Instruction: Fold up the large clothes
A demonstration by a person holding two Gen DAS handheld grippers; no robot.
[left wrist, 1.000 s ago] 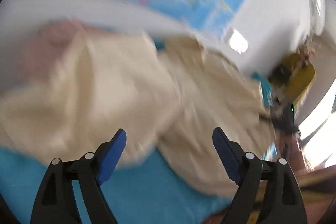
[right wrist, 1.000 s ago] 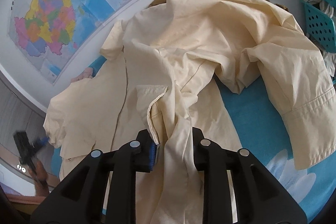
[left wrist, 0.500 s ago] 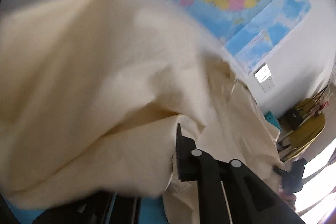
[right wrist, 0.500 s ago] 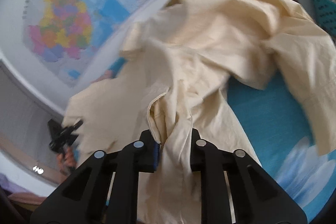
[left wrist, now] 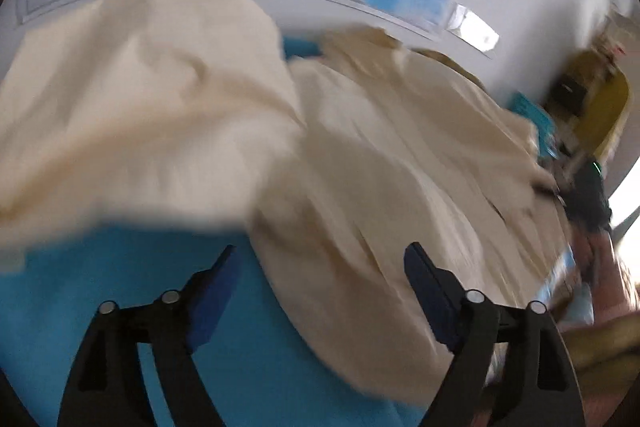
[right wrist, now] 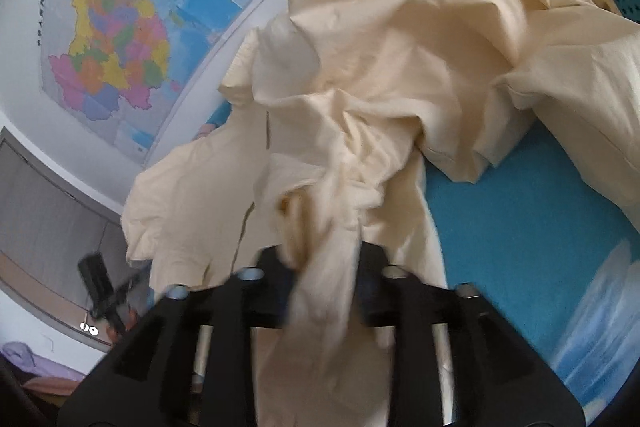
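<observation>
L gripper [left wrist: 320, 267]: jaws opening, wide, nothing gripped, cream garment [left wrist: 380, 167] mid-frame. R gripper [right wrist: 320, 263]: jaws opening, bunched garment fabric between them at frame bottom

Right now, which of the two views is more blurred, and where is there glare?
Left wrist view: heavy motion blur over the cream garment and map; glare at the right edge, beside the window. Right wrist view: mostly sharp; only the cloth bunched in the right gripper is smeared.
</observation>
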